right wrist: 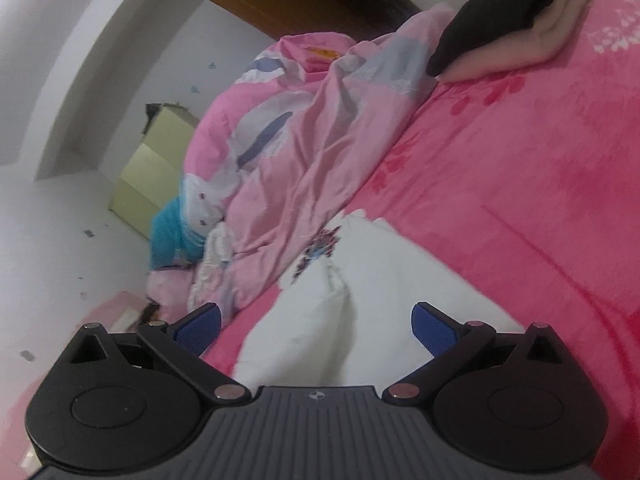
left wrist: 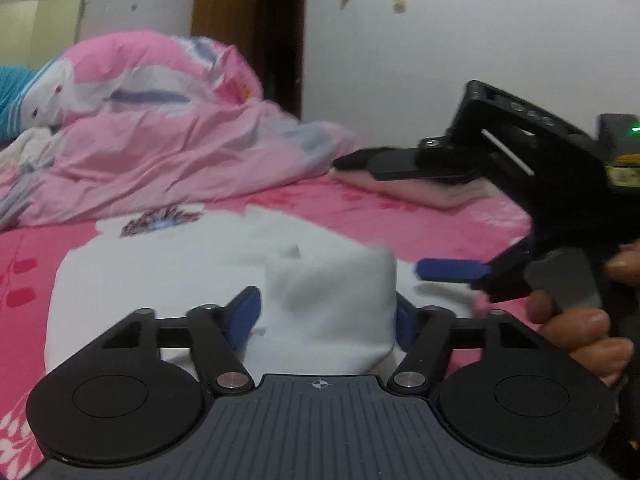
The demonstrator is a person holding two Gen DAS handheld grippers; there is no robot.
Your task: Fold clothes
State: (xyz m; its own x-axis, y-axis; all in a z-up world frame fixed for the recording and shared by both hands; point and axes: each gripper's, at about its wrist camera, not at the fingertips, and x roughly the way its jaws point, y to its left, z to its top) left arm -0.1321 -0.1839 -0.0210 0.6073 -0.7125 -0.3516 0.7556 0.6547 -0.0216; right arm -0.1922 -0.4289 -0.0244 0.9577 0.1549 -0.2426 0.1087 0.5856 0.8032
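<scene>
The left gripper point(left wrist: 324, 318) is standing with its blue pads point(left wrist: 244, 316) apart, a raised fold of the white garment point(left wrist: 192, 276) sitting between them without being pinched; the cloth is bulging up close to the camera and hiding most of the far pad. The right gripper point(right wrist: 316, 326) is likewise standing wide open, its blue pads point(right wrist: 200, 326) well clear of the white cloth lying below and ahead of it. In the left view the same right gripper point(left wrist: 400, 208) is showing from the side, just beside the garment's right edge, with a person's hand point(left wrist: 588, 332) wrapping around its handle. The white garment is lying partly folded on the bright pink bedsheet point(left wrist: 420, 216), a small printed design point(left wrist: 160, 218) showing at its far end. Beyond it a crumpled pink quilt point(left wrist: 160, 136) is heaped along the far side of the bed, touching the garment's far edge in the right view. Farther along the sheet a pale pink folded garment point(right wrist: 516, 44) is resting with a black one point(right wrist: 496, 4) on top. A brown door point(left wrist: 224, 8) and a white wall point(left wrist: 460, 40) are standing behind the bed.
</scene>
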